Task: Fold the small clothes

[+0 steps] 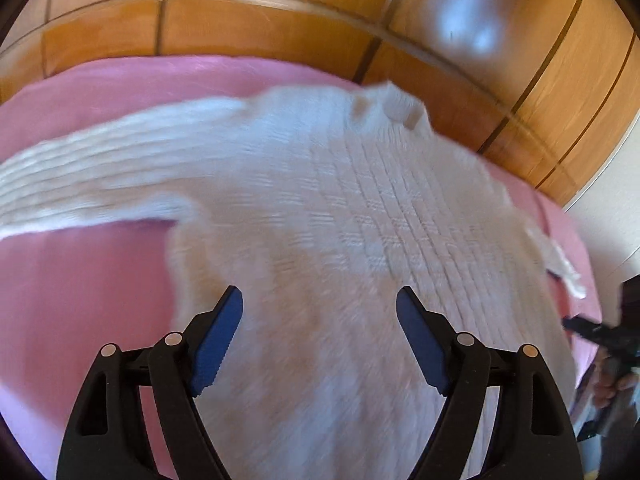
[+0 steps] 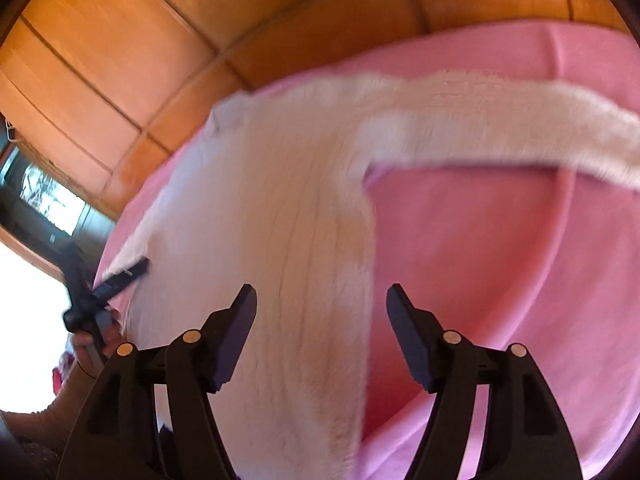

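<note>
A white knitted sweater (image 1: 360, 208) lies spread flat on a pink sheet (image 1: 80, 288). One sleeve (image 1: 100, 176) stretches to the left, and the collar (image 1: 396, 108) is at the far end. My left gripper (image 1: 320, 308) is open and empty, above the sweater's near body. In the right wrist view the same sweater (image 2: 260, 220) lies with a sleeve (image 2: 520, 128) reaching right. My right gripper (image 2: 322, 304) is open and empty over the sweater's side edge. The left gripper also shows in the right wrist view (image 2: 120, 276) at the sweater's far side. Both views are motion-blurred.
The pink sheet (image 2: 500, 260) covers a bed. Wooden wardrobe panels (image 1: 280, 28) stand behind it. The right gripper shows at the right edge of the left wrist view (image 1: 600, 332). A dark cabinet (image 2: 40, 200) and a bright window area sit at the left of the right wrist view.
</note>
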`<state>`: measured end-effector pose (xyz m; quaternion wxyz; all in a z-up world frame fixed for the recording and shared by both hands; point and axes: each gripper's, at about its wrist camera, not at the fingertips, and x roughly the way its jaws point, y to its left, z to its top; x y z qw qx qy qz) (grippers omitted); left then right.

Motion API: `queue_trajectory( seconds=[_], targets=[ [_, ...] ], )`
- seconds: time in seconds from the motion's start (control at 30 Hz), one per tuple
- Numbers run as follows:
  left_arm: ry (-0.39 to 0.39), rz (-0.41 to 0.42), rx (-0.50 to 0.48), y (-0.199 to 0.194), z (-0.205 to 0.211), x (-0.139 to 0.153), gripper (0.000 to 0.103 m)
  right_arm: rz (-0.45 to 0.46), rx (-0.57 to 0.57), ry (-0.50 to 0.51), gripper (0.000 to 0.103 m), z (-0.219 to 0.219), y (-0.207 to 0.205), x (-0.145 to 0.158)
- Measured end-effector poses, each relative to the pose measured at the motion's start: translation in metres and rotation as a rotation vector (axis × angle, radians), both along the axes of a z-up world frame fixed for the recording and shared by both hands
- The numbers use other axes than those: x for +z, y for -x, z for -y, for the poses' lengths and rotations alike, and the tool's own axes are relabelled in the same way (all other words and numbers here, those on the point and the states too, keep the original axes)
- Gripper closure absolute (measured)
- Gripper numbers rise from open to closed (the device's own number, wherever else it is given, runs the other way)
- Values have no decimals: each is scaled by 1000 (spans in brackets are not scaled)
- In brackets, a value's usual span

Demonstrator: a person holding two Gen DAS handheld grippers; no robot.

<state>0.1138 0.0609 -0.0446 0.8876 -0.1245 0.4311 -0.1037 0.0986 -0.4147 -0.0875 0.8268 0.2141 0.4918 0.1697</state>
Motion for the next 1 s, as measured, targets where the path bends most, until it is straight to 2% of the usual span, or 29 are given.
queue_trajectory(
  seconds=[0.1, 0.17, 0.2, 0.23, 0.27, 0.33, 0.4, 0.47, 0.5, 0.53, 0.57, 0.6, 0.63, 0.67, 0.73, 0.83, 0.9, 1.0],
  targets=[
    [46, -17, 40, 26, -38, 1, 25, -52, 25, -33, 35, -12, 23, -9],
    [96, -41, 53, 38, -57, -4, 28, -51, 50, -57, 40, -23, 45, -6],
    [151, -68, 48, 47, -69, -10, 29, -54, 62, -77, 51, -27, 52, -4],
    [185, -79, 42, 53, -73, -13, 31, -55, 73, -89, 57, -27, 50, -8],
    [233, -96, 25, 62, -78, -19, 31, -53, 98, -99, 58, -33, 60, -9],
    [274, -99, -24, 75, -78, -20, 31, -73, 156, -107, 59, -42, 72, -13],
    [294, -102, -87, 91, -72, -21, 31, -78, 181, -63, 61, -52, 77, -15],
    [316, -116, -125, 103, -66, -26, 35, -67, 176, -37, 78, -58, 78, -13],
    [330, -130, -149, 107, -62, -28, 48, -60, 168, -28, 93, -60, 77, -11],
    [343, -149, -172, 110, -59, -29, 63, -48, 166, -19, 96, -61, 76, -7],
    [341, -157, -188, 114, -55, -30, 66, -29, 168, -14, 96, -63, 76, -1],
    [329, -143, -201, 118, -51, -28, 74, -8, 173, -10, 96, -67, 75, 7],
    [312, -132, -213, 118, -46, -27, 88, 19, 185, -4, 96, -71, 77, 17],
    [281, -122, -218, 119, -40, -23, 95, 41, 194, 5, 96, -73, 76, 25],
    [279, -105, -215, 117, -37, -13, 98, 114, 210, 23, 96, -81, 75, 53],
    [345, -39, -221, 115, -43, 26, 98, 249, 203, -4, 97, -75, 86, 103],
    [423, 25, -222, 114, -54, 63, 99, 324, 185, -52, 97, -65, 92, 128],
    [457, 59, -176, 108, -72, 96, 99, 363, 110, -58, 97, -50, 90, 140]
  ],
)
